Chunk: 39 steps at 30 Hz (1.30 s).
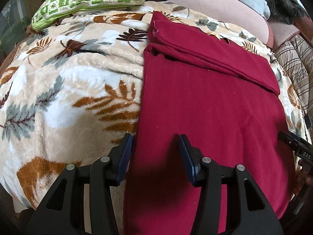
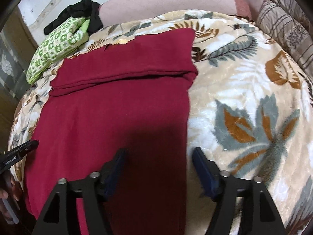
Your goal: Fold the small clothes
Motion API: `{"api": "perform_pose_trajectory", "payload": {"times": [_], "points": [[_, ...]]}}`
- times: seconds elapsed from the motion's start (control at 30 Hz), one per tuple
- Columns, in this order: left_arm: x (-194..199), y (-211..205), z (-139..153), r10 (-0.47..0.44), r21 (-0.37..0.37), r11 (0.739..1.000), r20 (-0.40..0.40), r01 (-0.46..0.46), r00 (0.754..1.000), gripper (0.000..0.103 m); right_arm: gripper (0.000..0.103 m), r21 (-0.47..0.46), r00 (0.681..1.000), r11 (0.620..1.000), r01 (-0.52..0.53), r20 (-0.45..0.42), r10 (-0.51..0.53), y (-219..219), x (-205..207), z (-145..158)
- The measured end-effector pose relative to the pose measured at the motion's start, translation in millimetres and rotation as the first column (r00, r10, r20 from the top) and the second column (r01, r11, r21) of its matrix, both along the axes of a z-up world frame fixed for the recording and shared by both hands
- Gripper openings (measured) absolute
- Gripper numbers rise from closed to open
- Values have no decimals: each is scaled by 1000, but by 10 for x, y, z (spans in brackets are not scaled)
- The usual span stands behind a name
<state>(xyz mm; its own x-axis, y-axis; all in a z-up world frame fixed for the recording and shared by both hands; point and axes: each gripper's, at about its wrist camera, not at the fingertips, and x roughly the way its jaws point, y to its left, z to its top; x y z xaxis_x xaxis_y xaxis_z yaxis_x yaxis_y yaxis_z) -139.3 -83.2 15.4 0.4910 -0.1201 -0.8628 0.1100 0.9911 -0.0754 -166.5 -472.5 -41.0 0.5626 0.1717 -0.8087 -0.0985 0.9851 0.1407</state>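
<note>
— Hovering over the near end of the garment [image 1: 205,101], we had both tools unclenched and empty: the left gripper [image 1: 155,146] straddled its left edge, the right gripper [image 2: 159,159] its right edge.

— What could have gone wrong?

— We judged that closing there might pinch the plush blanket [image 1: 68,82] along with the cloth, since one pad [image 1: 125,152] of the left gripper sat over blanket. Uneven grips could also have skewed the fold.

— And how did the garment look?

— Dark red, soft knit, lying flat and long down the middle of the blanket. Its far end was already folded back in a band, the near end hanging off the blanket's front edge.
</note>
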Motion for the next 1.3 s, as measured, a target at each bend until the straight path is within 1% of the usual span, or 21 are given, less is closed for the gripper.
{"api": "perform_pose_trajectory", "payload": {"times": [0.03,0.1,0.17,0.27,0.33,0.43,0.53,0.6,0.73,0.87,0.93,1.03,1.1,1.17,1.23,1.3], "points": [[-17,-3,-2,1,2,1000,4,-1,1000,49,83,-12,1000,1000,-7,0,7,31,1,-9],[-37,-5,-6,-3,8,1000,11,3,1000,49,87,-42,1000,999,-16,-6,16,99,5,-27],[-41,-5,-10,-4,10,1000,17,4,1000,50,96,-49,1000,999,-22,-12,22,138,26,-42],[-50,-7,-20,-1,8,1000,26,1,1000,52,103,-52,999,998,-30,-16,29,159,52,-59],[-61,-19,-24,1,10,1000,34,-2,999,53,103,-59,1000,998,-28,-13,27,161,54,-68],[-74,-45,-31,-4,27,1000,45,3,999,54,103,-40,1000,999,-27,-7,26,125,50,-71],[-73,-54,-21,-4,30,1000,36,3,999,54,103,-67,998,996,-53,-19,52,160,54,-78],[-100,-15,5,-12,10,1000,10,12,1000,54,103,-77,997,995,-68,-37,65,166,34,-49],[-258,117,28,-43,-42,998,-25,42,999,54,103,-57,993,995,-84,-92,78,92,-144,13],[-502,232,46,-72,-55,996,-48,69,996,54,103,-3,985,996,-88,-148,86,-65,-478,43],[-607,267,52,-78,-61,995,-62,75,995,54,103,19,983,997,-80,-163,82,-135,-621,59],[-726,344,50,-78,-94,993,-81,70,994,54,103,99,981,995,-31,-188,49,-293,-846,76],[-797,402,51,-79,-132,989,-96,66,992,54,102,146,981,989,0,-191,28,-377,-971,93],[-860,461,38,-80,-168,984,-130,57,988,54,102,144,979,990,-7,-202,36,-368,-1060,114],[-904,527,26,-75,-206,978,-152,42,985,54,102,157,974,987,-35,-215,69,-328,-1153,119],[-944,571,6,-73,-219,975,-176,33,982,54,101,171,971,984,-53,-222,90,-283,-1220,107]]}}
